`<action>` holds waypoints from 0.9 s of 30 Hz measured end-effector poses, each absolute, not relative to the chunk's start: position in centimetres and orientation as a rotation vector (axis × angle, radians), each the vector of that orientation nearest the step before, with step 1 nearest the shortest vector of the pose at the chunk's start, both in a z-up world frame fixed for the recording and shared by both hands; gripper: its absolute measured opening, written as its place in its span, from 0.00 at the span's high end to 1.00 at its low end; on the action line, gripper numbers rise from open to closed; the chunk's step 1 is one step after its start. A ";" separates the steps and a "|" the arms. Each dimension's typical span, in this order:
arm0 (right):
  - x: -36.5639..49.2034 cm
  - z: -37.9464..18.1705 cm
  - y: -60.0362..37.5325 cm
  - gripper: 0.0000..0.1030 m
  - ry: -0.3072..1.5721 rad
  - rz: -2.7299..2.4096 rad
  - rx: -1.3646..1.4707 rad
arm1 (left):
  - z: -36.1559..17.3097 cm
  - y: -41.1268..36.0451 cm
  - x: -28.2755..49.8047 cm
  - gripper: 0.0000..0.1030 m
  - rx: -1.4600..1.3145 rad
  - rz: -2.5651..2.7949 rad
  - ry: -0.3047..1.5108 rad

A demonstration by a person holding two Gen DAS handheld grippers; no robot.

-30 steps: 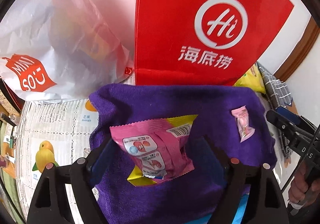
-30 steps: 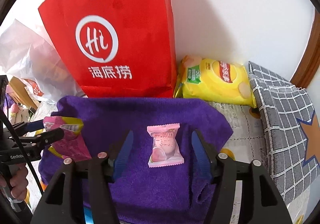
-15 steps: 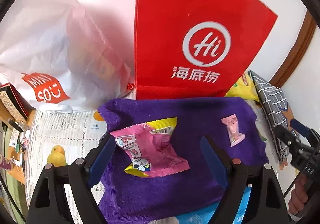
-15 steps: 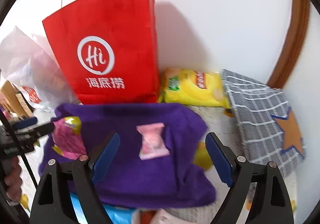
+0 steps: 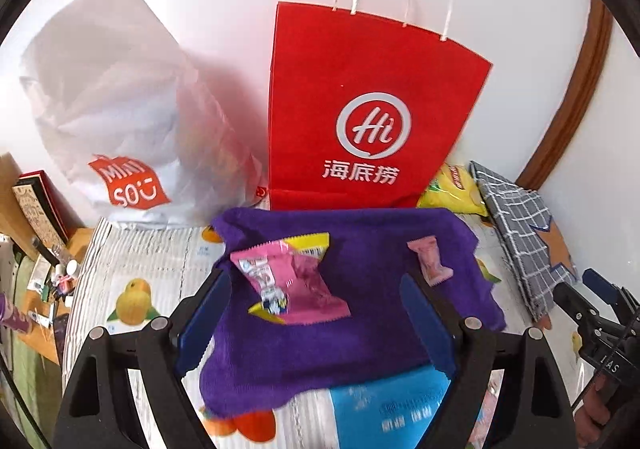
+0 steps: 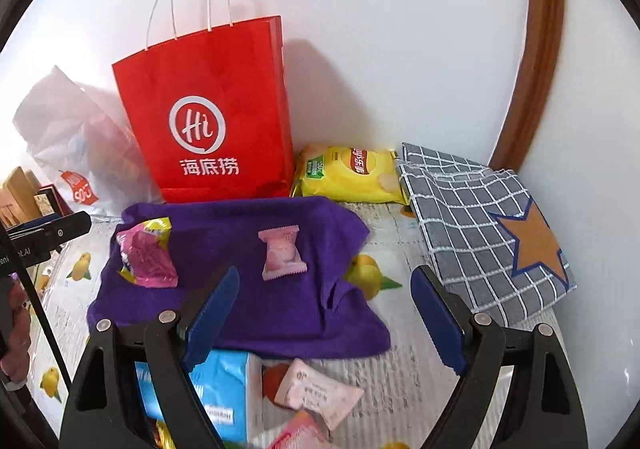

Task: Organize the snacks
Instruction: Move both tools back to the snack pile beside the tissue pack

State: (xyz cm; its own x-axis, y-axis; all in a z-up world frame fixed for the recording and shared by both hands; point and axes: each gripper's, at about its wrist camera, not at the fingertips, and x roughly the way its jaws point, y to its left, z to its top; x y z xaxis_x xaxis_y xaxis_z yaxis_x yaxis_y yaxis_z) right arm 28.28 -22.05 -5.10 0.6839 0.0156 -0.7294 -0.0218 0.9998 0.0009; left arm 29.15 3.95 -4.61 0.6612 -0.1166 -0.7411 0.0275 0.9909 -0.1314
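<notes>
left claw [image 5: 316,319]: released, nothing between the blue pads; pulled up and back from the big pink packet [image 5: 289,285] it sat around a second ago.
right claw [image 6: 325,315]: released, empty; its jaws have just been opening, and the small pink candy [image 6: 282,253] that was between them is now ahead of the tips, untouched.
big packet: lies flat on the left half of the purple towel [image 5: 360,329], clear of both pads.
small candy: lies on the right half of the same towel, well apart from the big packet.
towel: spread on the fruit-print counter [image 5: 132,261], just in front of the red paper bag [image 5: 360,109].
changed: both claws backed off and rose; both snacks stayed where they were set, the view widened.
meaning: looks like two placements done, both hands free for the next pick.
still loose: blue packet [image 6: 224,389] and pale pink packets [image 6: 316,395] off the towel's near edge, yellow chip bag [image 6: 348,175] by the wall beside the checked cloth [image 6: 480,221].
next, my guess: grab one of the near packets.
risk: thin wrappers lie flat, so the pads may slip.
</notes>
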 end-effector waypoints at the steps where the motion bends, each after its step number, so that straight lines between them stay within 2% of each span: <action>1: 27.6 -5.0 -22.0 0.15 0.808 0.025 -0.019 | -4.4 4.0 28.5 0.16 -0.112 -0.082 0.839; 14: 21.9 -3.9 -22.8 0.15 0.766 0.033 0.032 | -3.3 4.6 21.8 0.16 -0.080 -0.047 0.801; 21: 20.0 -4.8 -23.6 0.15 0.789 0.040 0.052 | -2.5 4.5 18.6 0.16 -0.102 -0.051 0.762; 27: 18.6 -6.2 -23.7 0.15 0.777 -0.005 -0.024 | -3.9 4.9 17.5 0.16 -0.109 -0.013 0.779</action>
State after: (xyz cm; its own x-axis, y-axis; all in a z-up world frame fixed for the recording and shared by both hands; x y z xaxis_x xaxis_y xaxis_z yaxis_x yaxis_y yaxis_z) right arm 18.56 -23.67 -6.17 0.7127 -0.0135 -0.7013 -0.0039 0.9997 -0.0233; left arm 17.46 4.91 -3.93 0.7120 -0.0522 -0.7002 -0.0287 0.9942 -0.1032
